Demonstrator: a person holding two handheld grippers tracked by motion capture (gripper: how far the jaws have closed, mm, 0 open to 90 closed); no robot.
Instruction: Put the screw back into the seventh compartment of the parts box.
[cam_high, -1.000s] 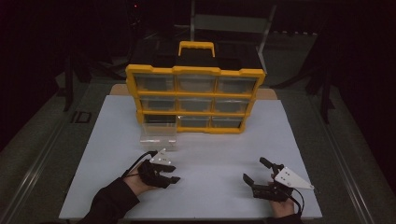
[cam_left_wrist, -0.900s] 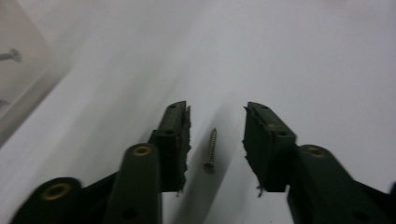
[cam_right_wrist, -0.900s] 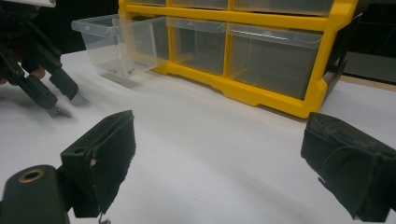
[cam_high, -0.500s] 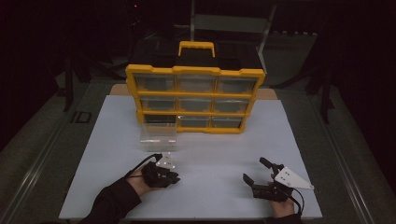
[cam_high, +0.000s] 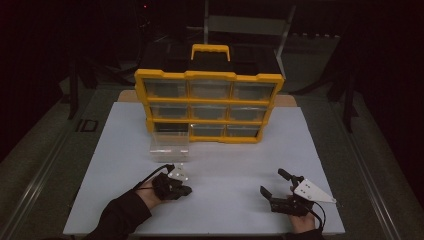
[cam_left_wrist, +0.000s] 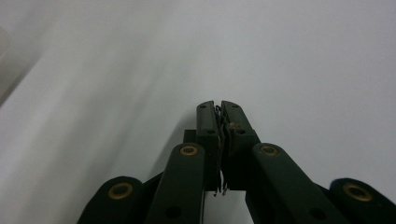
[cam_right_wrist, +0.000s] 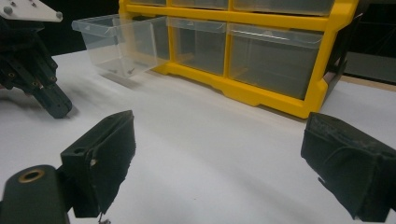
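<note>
Since a second ago the left tool (cam_high: 186, 190) has drawn its jaws together, and the left gripper view looks straight along them (cam_left_wrist: 219, 108): pressed tip to tip with nothing I can make out between them, only bare white tabletop (cam_left_wrist: 303, 60) beyond. Both hands have kept their places. Nearest the person, at about 7 o'clock on the sheet, that left tool rests low with its nose pointing toward 1 o'clock; at about 5 o'clock the right tool (cam_high: 274, 183) sits with its jaws wide apart and empty, likely parked while the other hand works. The right gripper view gives what the high view cannot: it looks level across the tabletop and shows the clear drawer (cam_right_wrist: 122, 44) as an open-topped bin, seemingly holding a few small dark bits, standing just in front of the yellow organizer (cam_right_wrist: 261, 95) and apart from the left tool. From above, the drawer (cam_high: 170, 146) lies at about 11 o'clock of centre, pulled from the cabinet's lower left bay, probably to give the tools free access. Farthest off, at 12 o'clock, the organizer (cam_high: 210, 76) stands upright with its handle up.
</note>
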